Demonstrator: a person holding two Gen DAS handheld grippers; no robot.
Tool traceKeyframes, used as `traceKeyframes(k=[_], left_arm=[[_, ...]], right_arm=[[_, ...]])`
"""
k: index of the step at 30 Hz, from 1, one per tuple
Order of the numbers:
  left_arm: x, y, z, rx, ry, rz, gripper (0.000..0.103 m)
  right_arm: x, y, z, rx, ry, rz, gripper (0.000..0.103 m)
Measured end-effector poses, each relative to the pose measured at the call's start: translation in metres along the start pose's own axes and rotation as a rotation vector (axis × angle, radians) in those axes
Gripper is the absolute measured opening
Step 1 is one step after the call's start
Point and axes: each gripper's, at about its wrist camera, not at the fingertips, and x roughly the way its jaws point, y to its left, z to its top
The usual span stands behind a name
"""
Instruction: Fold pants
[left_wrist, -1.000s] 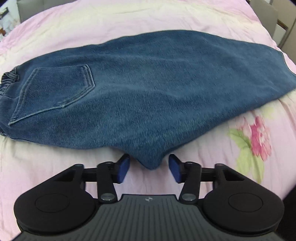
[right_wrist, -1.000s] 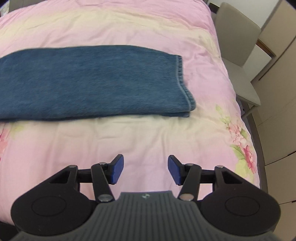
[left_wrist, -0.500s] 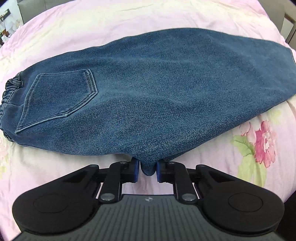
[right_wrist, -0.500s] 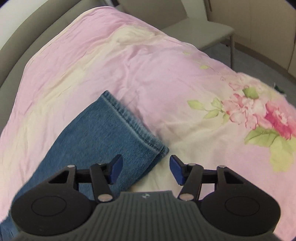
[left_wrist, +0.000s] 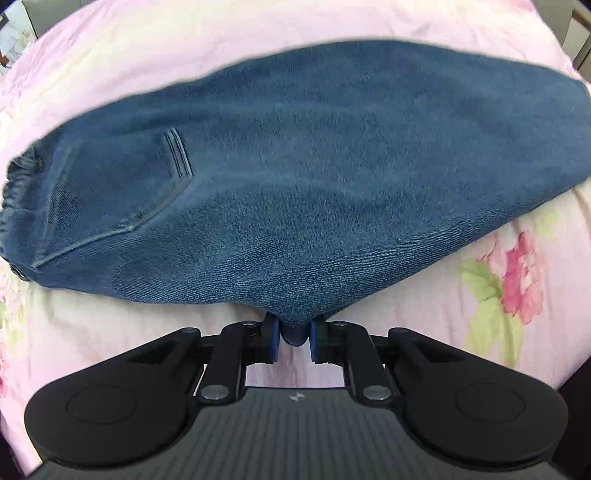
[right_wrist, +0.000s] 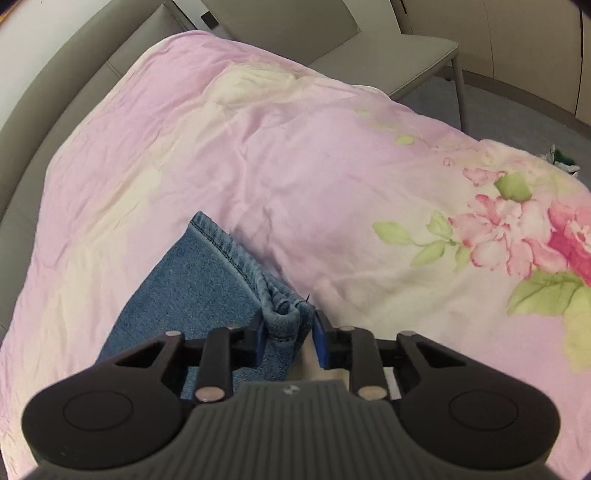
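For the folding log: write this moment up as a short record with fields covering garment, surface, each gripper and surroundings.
garment: blue jeans, laid flat, already folded lengthwise, back pocket facing up
surface: pink floral bedspread
left gripper: jaws closing, pinching the crotch point of the jeans
right gripper: jaws closing, the hem corner between its pads
surroundings: grey chair beyond the bed
fold across the length: not yet done

Bare quilt (right_wrist: 258, 155) lies open beyond the jeans (right_wrist: 207, 280); chair (right_wrist: 388, 55) borders it.
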Motion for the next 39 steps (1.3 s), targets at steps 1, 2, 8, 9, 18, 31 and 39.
traceKeyframes(k=[1, 2, 8, 9, 18, 31, 39], left_arm=[[0.01, 0.001, -0.001, -0.006, 0.022, -0.003, 0.016], [0.019, 0.001, -0.002, -0.006, 0.039, -0.005, 0.016], [0.027, 0.01, 0.001, -0.049, 0.106, -0.038, 0.017], [0.024, 0.01, 0.0, -0.052, 0.112, -0.029, 0.017], [-0.042, -0.037, -0.021, 0.049, -0.035, -0.027, 0.015], [-0.051, -0.046, 0.048, 0.032, -0.27, -0.126, 0.016], [-0.018, -0.035, 0.062, 0.048, -0.236, -0.151, 0.016]], right_arm=[[0.005, 0.0, 0.0, -0.004, 0.011, -0.017, 0.021], [0.01, 0.0, -0.001, 0.0, 0.015, -0.023, 0.021], [0.018, -0.012, -0.006, -0.007, 0.032, -0.018, 0.022], [0.018, -0.011, -0.006, -0.015, 0.034, -0.019, 0.022], [-0.005, 0.015, -0.003, -0.159, -0.007, -0.039, 0.022], [-0.132, 0.162, -0.049, -0.655, -0.192, 0.151, 0.019], [-0.155, 0.271, -0.155, -0.991, -0.146, 0.262, 0.018]])
